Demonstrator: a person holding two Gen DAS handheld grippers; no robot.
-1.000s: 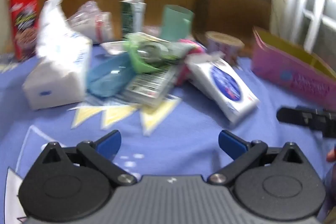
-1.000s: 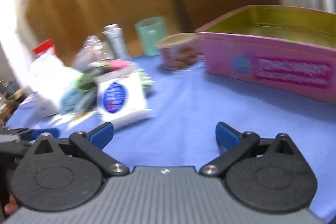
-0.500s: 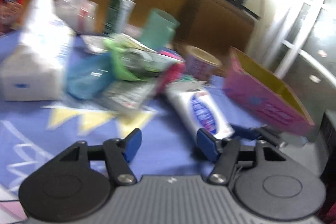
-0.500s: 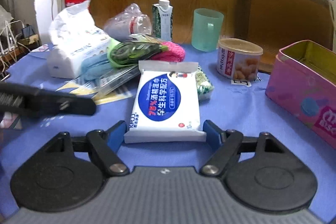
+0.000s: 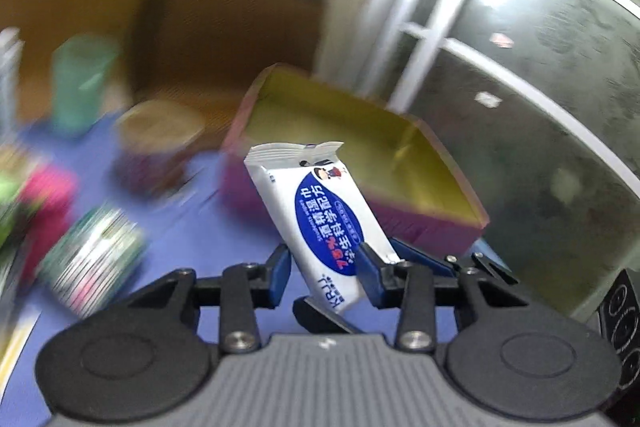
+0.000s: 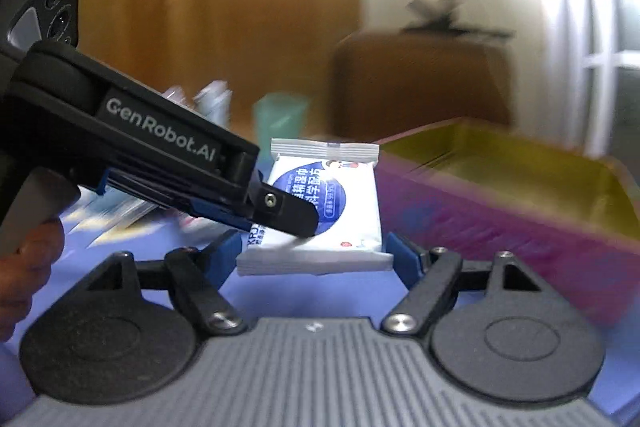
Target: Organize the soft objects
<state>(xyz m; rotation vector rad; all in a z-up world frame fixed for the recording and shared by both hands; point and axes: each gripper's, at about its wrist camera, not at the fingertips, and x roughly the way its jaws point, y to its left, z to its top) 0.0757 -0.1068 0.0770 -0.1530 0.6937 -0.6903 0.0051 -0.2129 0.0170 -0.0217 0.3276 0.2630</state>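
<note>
Lifted off the desk (image 5: 208,187) since the earlier frames, the wet-wipe pack (image 5: 320,223) is now carried in the lower centre of both wrist views. Near the bottom of the left wrist view, the left tongs (image 5: 324,273) are seen to have just been closing, and they are now pinched on the pack's near end, its thin side between the blue pads. In the right wrist view the right tongs (image 6: 312,253) are held partly spread, one pad at each side edge of the pack; whether those pads press on it cannot be told. The left tongs are seen there reaching in from the left of the frame, with a person's hand (image 6: 24,263) at the lower left edge. Behind the pack, toward the right of both frames, the open pink tin (image 5: 432,215) is brought close, its yellow inside showing empty where visible. Farther back, left of centre, a round can (image 5: 160,147) and a green cup (image 5: 84,83) are seen blurred. The pickup is judged done, and placing the pack in the tin is judged the next step.
</note>
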